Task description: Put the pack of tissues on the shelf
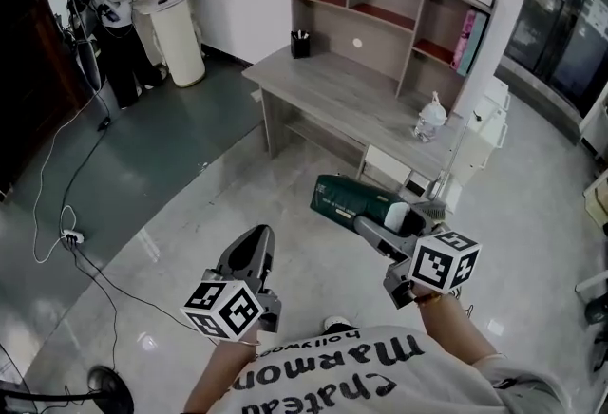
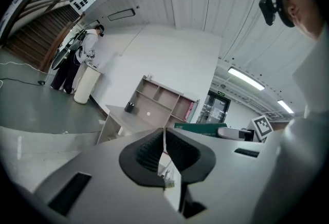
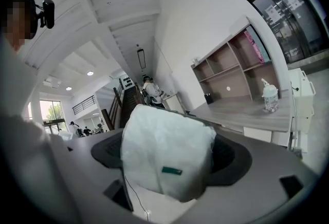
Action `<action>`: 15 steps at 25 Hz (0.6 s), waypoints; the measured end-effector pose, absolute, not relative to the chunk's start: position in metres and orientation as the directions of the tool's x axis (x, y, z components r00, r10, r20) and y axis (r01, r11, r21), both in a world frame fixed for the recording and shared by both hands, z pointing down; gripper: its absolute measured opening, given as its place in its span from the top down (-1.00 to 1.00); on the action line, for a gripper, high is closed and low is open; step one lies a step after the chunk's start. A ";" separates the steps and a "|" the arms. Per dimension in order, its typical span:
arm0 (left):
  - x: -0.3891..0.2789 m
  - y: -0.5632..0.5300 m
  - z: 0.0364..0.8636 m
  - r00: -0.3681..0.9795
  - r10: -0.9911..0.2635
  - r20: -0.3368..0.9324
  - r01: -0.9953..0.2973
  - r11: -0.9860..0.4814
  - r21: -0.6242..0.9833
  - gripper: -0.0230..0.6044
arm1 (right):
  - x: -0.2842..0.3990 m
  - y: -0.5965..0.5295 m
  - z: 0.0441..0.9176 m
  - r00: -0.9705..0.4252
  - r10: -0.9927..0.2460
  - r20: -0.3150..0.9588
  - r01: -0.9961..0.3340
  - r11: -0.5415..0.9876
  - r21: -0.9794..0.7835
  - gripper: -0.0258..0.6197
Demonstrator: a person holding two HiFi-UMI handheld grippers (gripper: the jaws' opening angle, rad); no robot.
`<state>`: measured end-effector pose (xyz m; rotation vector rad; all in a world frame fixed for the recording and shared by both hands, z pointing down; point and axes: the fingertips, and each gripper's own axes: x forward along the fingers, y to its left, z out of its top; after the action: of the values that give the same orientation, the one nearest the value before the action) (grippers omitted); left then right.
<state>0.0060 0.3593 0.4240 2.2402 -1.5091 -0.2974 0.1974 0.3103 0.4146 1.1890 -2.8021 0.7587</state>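
The pack of tissues (image 1: 347, 197) is dark green with a pale plastic end. It hangs level above the floor in front of the desk, with my right gripper (image 1: 397, 218) shut on its near end. In the right gripper view that pale end of the pack (image 3: 169, 151) fills the space between the jaws. The shelf (image 1: 385, 15) is a grey hutch with open compartments on the desk (image 1: 342, 94), ahead of the pack. My left gripper (image 1: 251, 254) is held lower left, jaws together and nothing in them; its own view shows the gripper (image 2: 164, 134) shut.
On the desk stand a spray bottle (image 1: 431, 116) and a black pen cup (image 1: 300, 44); pink books (image 1: 467, 39) fill the right compartment. A white unit (image 1: 486, 139) stands right of the desk. A person (image 1: 106, 9) and a white bin (image 1: 178, 32) are far left. A cable (image 1: 71, 239) crosses the floor.
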 end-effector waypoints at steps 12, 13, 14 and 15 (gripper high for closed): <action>-0.054 0.330 0.418 0.253 -0.964 0.077 -0.880 -0.196 0.433 0.85 | 0.152 0.241 0.422 -0.783 -0.590 0.196 -0.603 0.645 -0.470 -0.45; -0.061 0.325 0.412 0.238 -0.969 0.063 -0.886 -0.190 0.424 0.85 | 0.144 0.232 0.420 -0.789 -0.584 0.190 -0.597 0.656 -0.463 -0.45; -0.068 0.318 0.408 0.223 -0.974 0.048 -0.890 -0.183 0.418 0.85 | 0.137 0.223 0.417 -0.794 -0.579 0.185 -0.592 0.667 -0.453 -0.45; -0.074 0.310 0.404 0.208 -0.977 0.037 -0.893 -0.175 0.416 0.85 | 0.130 0.212 0.415 -0.798 -0.576 0.179 -0.588 0.677 -0.442 -0.45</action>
<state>-0.0743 0.3103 0.4043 2.1427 -1.7482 -0.3389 0.1302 0.2122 0.4146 0.9906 -2.8537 0.7662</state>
